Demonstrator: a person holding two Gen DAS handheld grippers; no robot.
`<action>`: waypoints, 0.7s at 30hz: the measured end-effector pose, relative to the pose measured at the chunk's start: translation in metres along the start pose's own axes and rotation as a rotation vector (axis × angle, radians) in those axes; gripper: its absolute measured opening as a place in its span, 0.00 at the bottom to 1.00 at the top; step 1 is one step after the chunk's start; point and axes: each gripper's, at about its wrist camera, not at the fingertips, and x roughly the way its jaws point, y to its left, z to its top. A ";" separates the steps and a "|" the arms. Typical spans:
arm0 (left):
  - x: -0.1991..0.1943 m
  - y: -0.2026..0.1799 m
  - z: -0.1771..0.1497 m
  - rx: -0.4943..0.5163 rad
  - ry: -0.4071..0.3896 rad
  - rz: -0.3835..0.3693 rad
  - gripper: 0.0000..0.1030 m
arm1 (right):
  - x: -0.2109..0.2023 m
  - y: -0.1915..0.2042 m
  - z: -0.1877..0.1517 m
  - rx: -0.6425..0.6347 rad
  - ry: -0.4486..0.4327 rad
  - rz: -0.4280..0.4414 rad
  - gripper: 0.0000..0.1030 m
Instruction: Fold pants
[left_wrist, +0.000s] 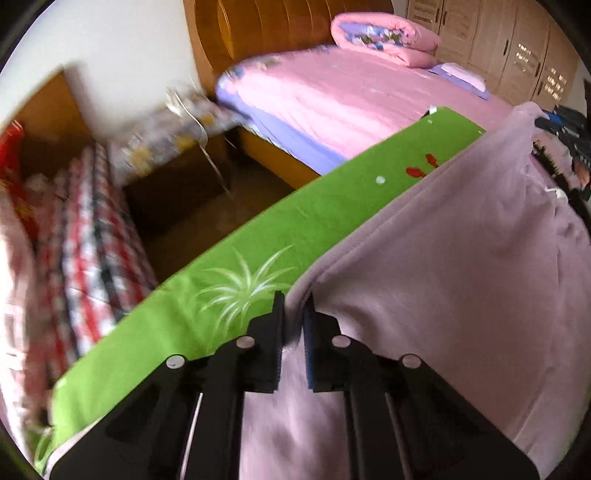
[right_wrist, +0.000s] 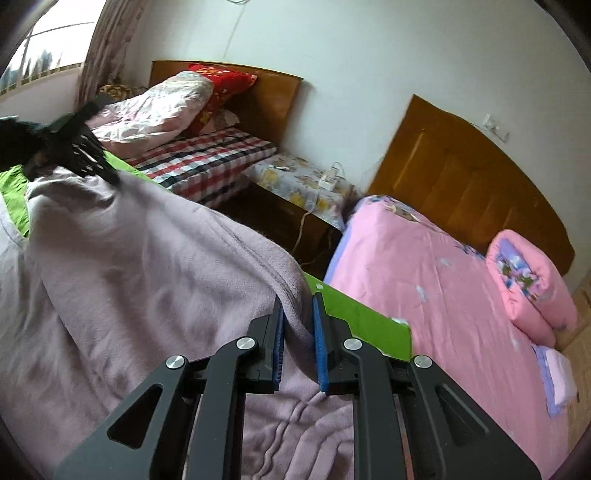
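The lilac pants (left_wrist: 461, 266) are lifted off the green cloth surface (left_wrist: 280, 236), stretched between both grippers. My left gripper (left_wrist: 294, 302) is shut on one edge of the pants, fabric pinched between its pads. My right gripper (right_wrist: 297, 301) is shut on the opposite edge of the pants (right_wrist: 147, 280). The other gripper shows far off in each view: the right one at the far right in the left wrist view (left_wrist: 565, 144), the left one at upper left in the right wrist view (right_wrist: 70, 147).
The green cloth (right_wrist: 365, 317) covers the work surface. A pink bed (left_wrist: 351, 96) with a rolled quilt (left_wrist: 384, 37) stands beyond. A checked bed (right_wrist: 207, 158) and a nightstand with a patterned cover (right_wrist: 299, 181) stand nearby. Wardrobes (left_wrist: 517, 55) line the wall.
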 end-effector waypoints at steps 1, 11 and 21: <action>-0.021 -0.010 -0.003 0.016 -0.035 0.044 0.08 | -0.007 0.000 -0.001 0.007 -0.007 -0.020 0.15; -0.222 -0.167 -0.105 0.194 -0.311 0.271 0.08 | -0.149 0.022 -0.053 0.139 -0.167 -0.035 0.15; -0.171 -0.265 -0.236 0.010 -0.177 0.128 0.12 | -0.156 0.086 -0.176 0.239 0.140 0.043 0.19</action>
